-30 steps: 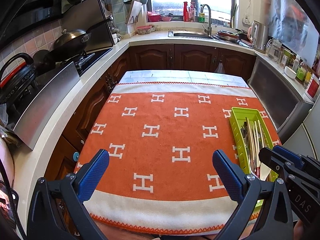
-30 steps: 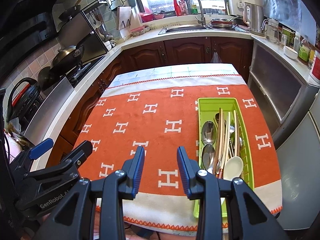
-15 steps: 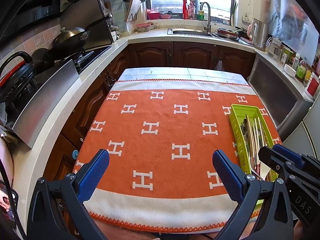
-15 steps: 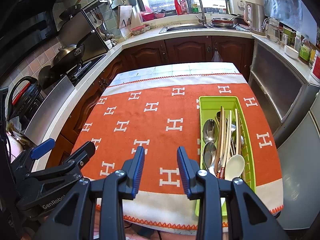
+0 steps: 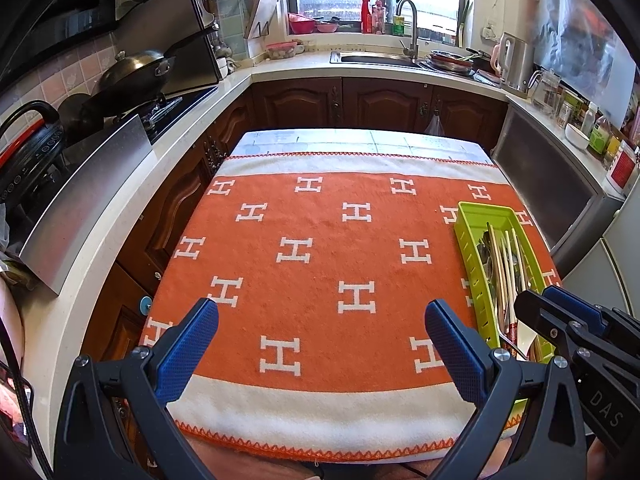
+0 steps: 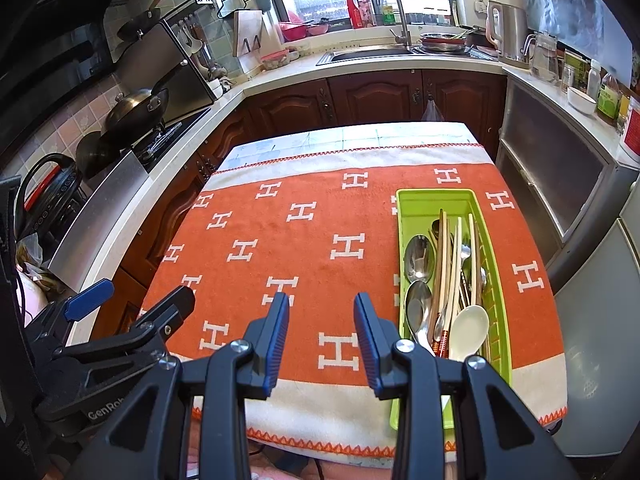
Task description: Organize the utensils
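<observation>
Utensils lie jumbled in a bright green slotted plastic tray at the right side of the orange towel patterned with white H marks, which covers the table. From the left of the tray: 2 shiny steel spoons, bowls up, one behind the other; then several pale wooden chopsticks running lengthwise; then a cream ceramic soup spoon at the near end, with thin metal handles tangled beneath.

Risks, as I judge them: the pieces overlap, so a pinch on 1 chopstick may drag a neighbour out or flick it onto the towel. The steel spoons look slick and could slip from the pads. The tray's near end seems to reach the table edge, so a downward push there could tip it. The 2 tools sit close together, and reaching for the tray at once could knock them.

The left gripper hovers over the towel's near left part, its blue-padded jaws spread wide with nothing between them and touching nothing. The right gripper hangs just left of the tray, jaws partly apart, a modest gap, empty, pads clear of towel and tray.
</observation>
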Demonstrator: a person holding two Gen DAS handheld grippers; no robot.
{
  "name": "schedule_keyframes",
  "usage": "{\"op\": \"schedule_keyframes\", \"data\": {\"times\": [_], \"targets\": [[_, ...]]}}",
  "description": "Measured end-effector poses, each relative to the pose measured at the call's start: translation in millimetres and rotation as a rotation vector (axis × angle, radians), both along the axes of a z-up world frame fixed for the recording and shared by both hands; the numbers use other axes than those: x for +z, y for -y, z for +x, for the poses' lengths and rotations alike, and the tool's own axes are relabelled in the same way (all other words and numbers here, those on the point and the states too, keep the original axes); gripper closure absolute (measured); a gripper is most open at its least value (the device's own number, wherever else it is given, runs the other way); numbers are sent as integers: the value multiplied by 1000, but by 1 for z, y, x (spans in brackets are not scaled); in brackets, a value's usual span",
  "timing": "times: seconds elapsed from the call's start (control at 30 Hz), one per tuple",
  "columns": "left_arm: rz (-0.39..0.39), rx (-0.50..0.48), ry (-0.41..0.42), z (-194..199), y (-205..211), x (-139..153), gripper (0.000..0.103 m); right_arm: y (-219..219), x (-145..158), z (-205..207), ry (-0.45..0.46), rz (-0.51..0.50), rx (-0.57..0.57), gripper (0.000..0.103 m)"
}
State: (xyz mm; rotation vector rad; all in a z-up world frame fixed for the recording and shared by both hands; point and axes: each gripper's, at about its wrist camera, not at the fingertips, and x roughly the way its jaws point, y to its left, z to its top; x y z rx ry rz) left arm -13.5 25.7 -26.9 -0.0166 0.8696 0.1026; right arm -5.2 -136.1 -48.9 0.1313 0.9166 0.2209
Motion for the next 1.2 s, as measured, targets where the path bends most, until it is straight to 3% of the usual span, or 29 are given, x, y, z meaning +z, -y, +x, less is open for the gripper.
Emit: {"op": "schedule_keyframes", "data": {"times": [1.2], "targets": [[-30,-17,-40,4,-8,-12,1,-3,-8,1,-40,-4,-5,69]]}}
